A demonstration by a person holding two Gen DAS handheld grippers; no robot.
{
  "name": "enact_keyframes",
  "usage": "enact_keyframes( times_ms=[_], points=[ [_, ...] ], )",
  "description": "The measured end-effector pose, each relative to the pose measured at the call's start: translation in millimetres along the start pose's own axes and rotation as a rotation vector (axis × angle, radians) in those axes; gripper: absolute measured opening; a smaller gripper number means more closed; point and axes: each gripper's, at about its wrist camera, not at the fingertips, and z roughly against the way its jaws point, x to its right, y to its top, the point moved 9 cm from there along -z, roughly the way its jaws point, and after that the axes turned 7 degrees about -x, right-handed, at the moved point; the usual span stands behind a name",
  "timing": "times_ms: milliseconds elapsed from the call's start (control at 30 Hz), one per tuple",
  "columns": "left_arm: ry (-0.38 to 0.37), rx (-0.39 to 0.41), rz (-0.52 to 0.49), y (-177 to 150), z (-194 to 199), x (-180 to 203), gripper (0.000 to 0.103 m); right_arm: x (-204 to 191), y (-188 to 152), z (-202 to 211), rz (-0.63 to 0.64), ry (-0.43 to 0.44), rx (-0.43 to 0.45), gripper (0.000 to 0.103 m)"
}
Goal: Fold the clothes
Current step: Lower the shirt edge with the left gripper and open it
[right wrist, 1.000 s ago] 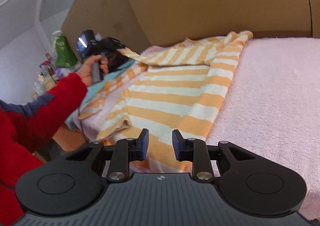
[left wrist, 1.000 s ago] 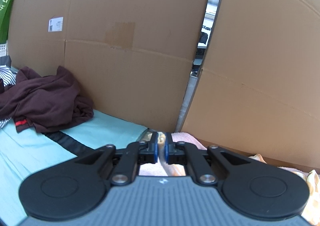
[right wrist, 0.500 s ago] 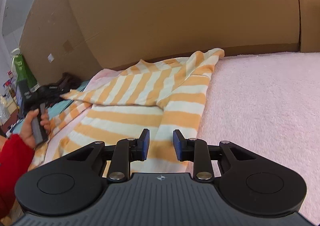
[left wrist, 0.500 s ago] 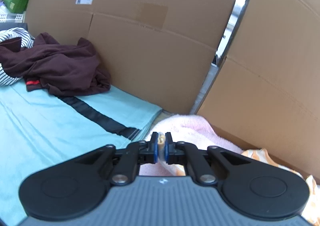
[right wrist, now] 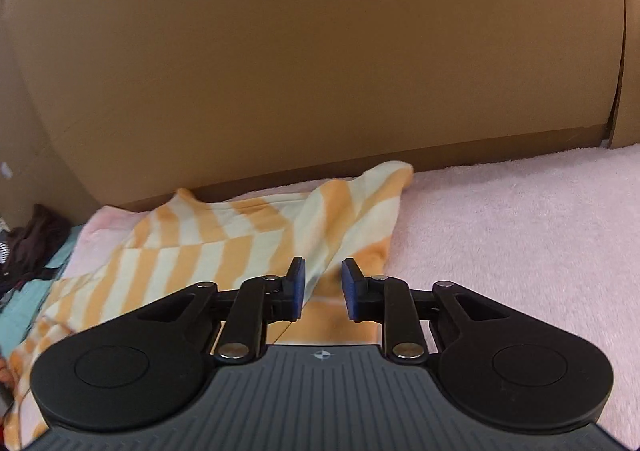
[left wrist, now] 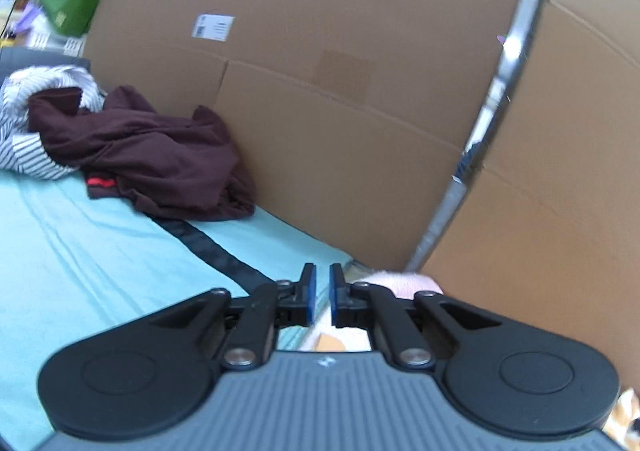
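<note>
An orange-and-cream striped garment (right wrist: 240,247) lies spread and partly folded over a pink fleece blanket (right wrist: 520,243). My right gripper (right wrist: 323,279) hovers low over the garment's right part. Its jaws are closing, still apart, with a raised fold seen between them but not pressed. My left gripper (left wrist: 323,283) is shut at the blanket's left end (left wrist: 404,283). A thin pale edge of cloth shows between its pads, and a bit of the striped garment (left wrist: 330,343) shows just beneath them.
Cardboard walls (right wrist: 320,71) close off the back. A teal cloth with a black band (left wrist: 100,251) lies to the left, with a crumpled maroon garment (left wrist: 152,155) and a black-and-white striped shirt (left wrist: 24,139) on it. A metal post (left wrist: 480,139) stands between cardboard sheets.
My right gripper slid right along the garment toward the cardboard, and the hand in a red sleeve left its view. Its jaws narrowed slightly. My left gripper dropped and rolled, still pinching cloth.
</note>
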Motion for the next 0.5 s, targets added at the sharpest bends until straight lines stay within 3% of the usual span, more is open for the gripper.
enact_keyframes(
  times_ms=[33,133,267,300,367,433,500],
  points=[
    [-0.008,-0.029,0.016,-2,-5,-2,0.001,3,5,-7,-0.001,-0.006,0.000,0.017],
    [-0.046,-0.114,0.045,-8,-18,0,0.001,9,22,-12,-0.034,-0.010,0.022,0.019],
    [-0.045,-0.118,0.039,-10,-20,3,0.006,14,42,-21,-0.086,0.015,0.046,0.021],
    [-0.043,-0.123,0.042,-10,-21,3,0.008,16,41,-31,-0.073,-0.015,0.015,0.021],
    [-0.039,-0.134,0.047,-12,-23,3,0.008,22,44,-40,0.003,-0.128,0.040,0.018],
    [-0.033,-0.146,0.069,-13,-25,0,0.012,24,45,-35,0.018,-0.174,0.038,0.019],
    [-0.028,-0.156,0.095,-14,-27,-4,0.018,17,39,-16,-0.041,-0.087,0.039,0.021]
  ],
)
